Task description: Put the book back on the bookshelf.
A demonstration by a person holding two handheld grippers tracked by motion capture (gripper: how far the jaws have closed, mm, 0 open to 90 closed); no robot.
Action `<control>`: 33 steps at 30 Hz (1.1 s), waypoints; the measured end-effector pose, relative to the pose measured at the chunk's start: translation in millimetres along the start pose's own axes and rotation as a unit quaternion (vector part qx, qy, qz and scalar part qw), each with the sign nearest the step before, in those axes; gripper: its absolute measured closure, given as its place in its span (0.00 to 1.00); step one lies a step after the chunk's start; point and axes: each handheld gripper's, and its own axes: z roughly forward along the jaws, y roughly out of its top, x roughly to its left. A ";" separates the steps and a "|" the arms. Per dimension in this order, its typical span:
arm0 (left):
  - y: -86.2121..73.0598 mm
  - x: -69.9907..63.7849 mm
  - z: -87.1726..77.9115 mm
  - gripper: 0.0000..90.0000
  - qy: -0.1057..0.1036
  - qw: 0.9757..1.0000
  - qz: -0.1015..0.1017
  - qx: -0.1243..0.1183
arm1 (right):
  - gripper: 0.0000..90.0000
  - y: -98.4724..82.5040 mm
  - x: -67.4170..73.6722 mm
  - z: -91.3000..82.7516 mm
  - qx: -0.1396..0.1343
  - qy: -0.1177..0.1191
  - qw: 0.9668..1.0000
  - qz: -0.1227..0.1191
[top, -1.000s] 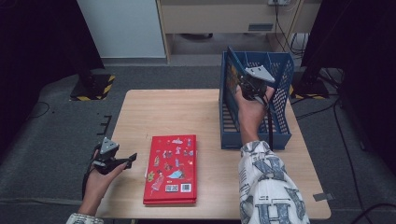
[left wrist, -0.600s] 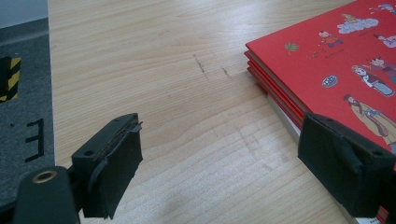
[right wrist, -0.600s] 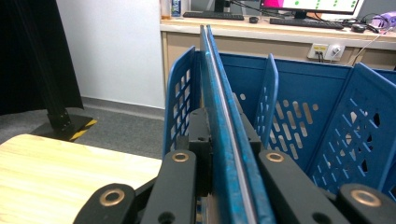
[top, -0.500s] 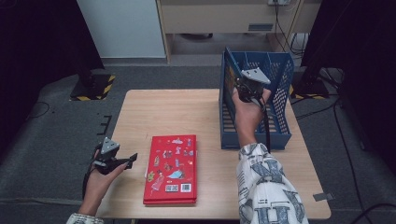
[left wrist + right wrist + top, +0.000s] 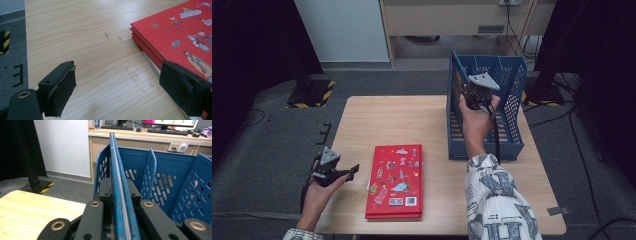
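A stack of thin red picture books (image 5: 396, 181) (image 5: 180, 37) lies flat at the front of the wooden table (image 5: 402, 120). Just left of the stack, low over the table, my left gripper (image 5: 354, 170) (image 5: 117, 82) is open with only bare wood between its pads. My right gripper (image 5: 469, 95) (image 5: 119, 187) is held up at the left end of the blue file rack (image 5: 512, 100) (image 5: 175, 177). It is shut on the upper edge of a thin blue book (image 5: 117, 170) (image 5: 455, 85), which stands upright against the rack's left wall.
The rack stands on the table's right side, with dividers making several slots. Black stands with yellow-striped feet (image 5: 312, 92) rise off the table's far left and far right. A white cabinet (image 5: 342, 30) and a desk stand behind the table.
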 end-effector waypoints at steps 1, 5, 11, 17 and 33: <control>0.0 0.0 0.1 0.14 0.000 1.000 0.000 0.000 | 0.89 -0.2 -0.1 -0.3 0.000 0.000 1.000 0.000; 0.1 -0.7 0.2 0.14 0.000 1.000 0.000 0.002 | 0.83 -2.1 -0.9 -1.6 0.004 0.010 1.000 0.003; 0.8 -2.7 0.6 0.14 -0.001 1.000 0.004 0.002 | 0.74 -9.1 0.6 -8.3 0.010 0.020 1.000 -0.006; 1.3 -4.4 0.7 0.14 0.000 1.000 0.008 0.005 | 0.72 -17.9 -0.9 -17.0 0.014 0.028 0.999 -0.010; 1.3 -6.6 1.1 0.14 -0.001 1.000 0.009 0.006 | 0.75 -44.0 -4.2 -29.1 0.035 0.034 0.999 -0.021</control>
